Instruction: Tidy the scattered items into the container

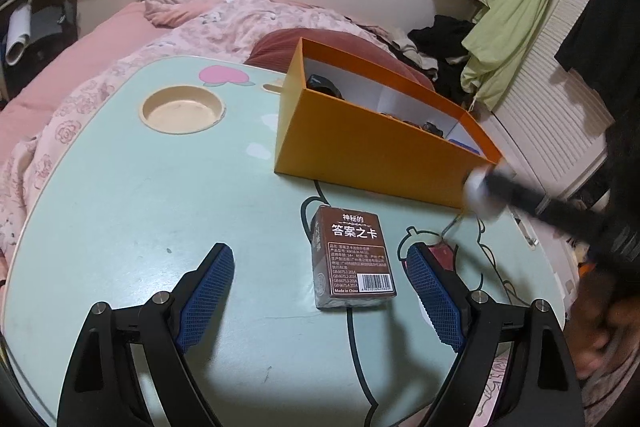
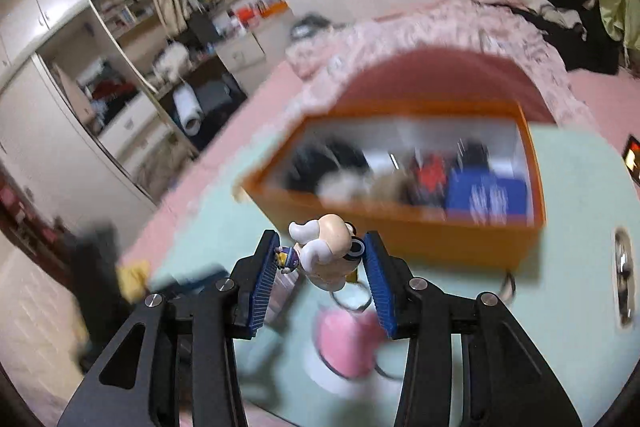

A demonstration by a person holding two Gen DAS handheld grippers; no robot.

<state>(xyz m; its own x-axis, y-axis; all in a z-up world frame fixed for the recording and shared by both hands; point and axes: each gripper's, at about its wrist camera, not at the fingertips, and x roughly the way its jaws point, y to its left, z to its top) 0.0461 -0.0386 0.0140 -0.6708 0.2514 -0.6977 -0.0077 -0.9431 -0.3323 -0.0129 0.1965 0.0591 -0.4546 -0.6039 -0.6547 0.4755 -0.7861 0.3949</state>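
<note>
Orange box (image 1: 372,155) at 1 o'clock on the mint tabletop (image 1: 120,211), open-topped, white inside, holding a dark rounded item at its far end, another small dark piece midway, and something blue at the near right corner. From the right wrist view, same orange box (image 2: 404,239) at 12 o'clock, packed with black, tan, red and blue things, all smeared by blur and impossible to name. Brown card box (image 1: 352,255) lying flat on the tabletop between the left gripper (image 1: 320,263) fingers, touched by neither, barcode end toward the camera; jaws spread wide. Right gripper (image 2: 320,251) raised above the tabletop, jaws drawn narrow and clamped on a small cartoon figurine (image 2: 330,251) with a pale bald head, white tufts and round goggles. Seen from the left wrist as a blurred black arm with a white blob at 3 o'clock, against the box's near corner. Round recessed cup holder (image 1: 182,109) at 11 o'clock. Pink shape under the held figurine blurred, unidentifiable.
</note>
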